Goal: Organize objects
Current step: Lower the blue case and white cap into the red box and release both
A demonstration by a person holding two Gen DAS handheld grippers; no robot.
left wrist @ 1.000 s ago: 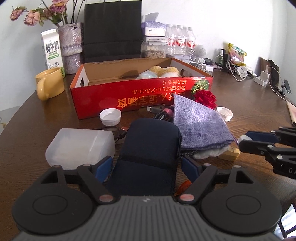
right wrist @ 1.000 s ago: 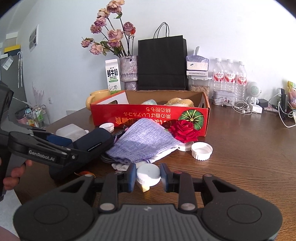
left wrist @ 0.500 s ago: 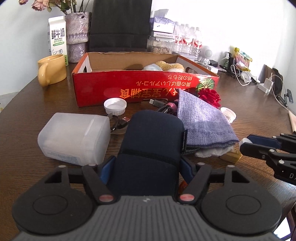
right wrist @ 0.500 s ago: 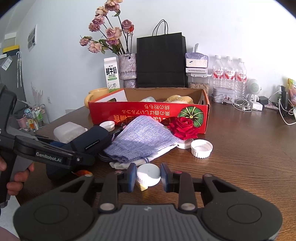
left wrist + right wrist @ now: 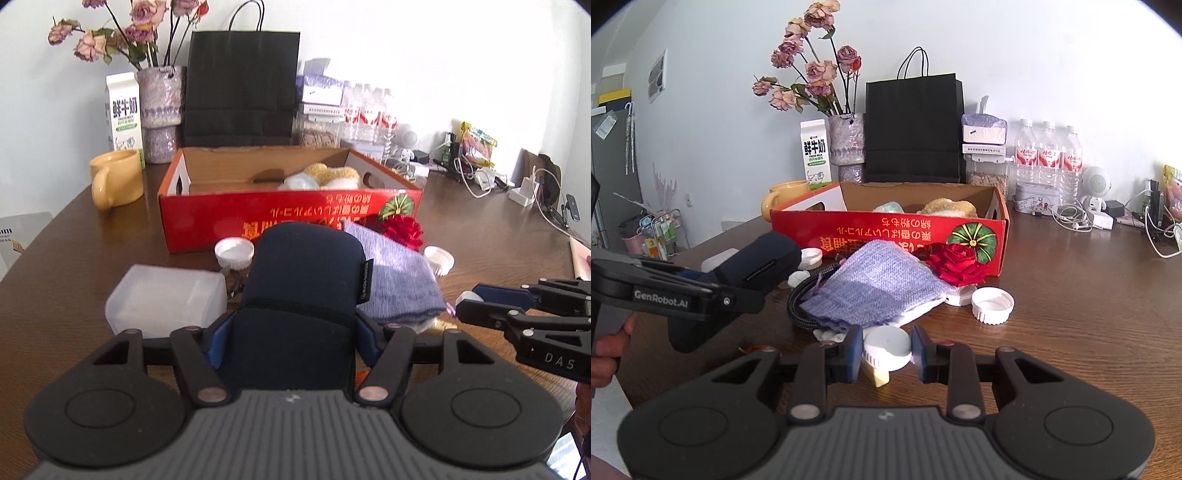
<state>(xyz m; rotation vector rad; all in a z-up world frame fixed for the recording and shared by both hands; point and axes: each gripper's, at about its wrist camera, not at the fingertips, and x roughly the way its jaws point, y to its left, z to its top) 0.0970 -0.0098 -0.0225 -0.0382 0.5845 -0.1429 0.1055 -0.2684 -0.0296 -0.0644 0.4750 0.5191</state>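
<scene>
While its jaws close, left tool (image 5: 293,343) grips the navy pouch (image 5: 303,295).

Tilted navy pouch (image 5: 301,295), seemingly lifted

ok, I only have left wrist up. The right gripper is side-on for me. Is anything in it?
Observer: Yes. The right gripper has a white cap between its pads, with both pads against the rim.
Operator: Anything under the cap?
Observer: A small pale yellow block lies on the table right beneath it.
Operator: And my pouch, is it off the wood?
Observer: The dark blue pouch is tilted with its far end raised. The left gripper has its jaws closing on it. I cannot tell whether the low end clears the table.
</scene>
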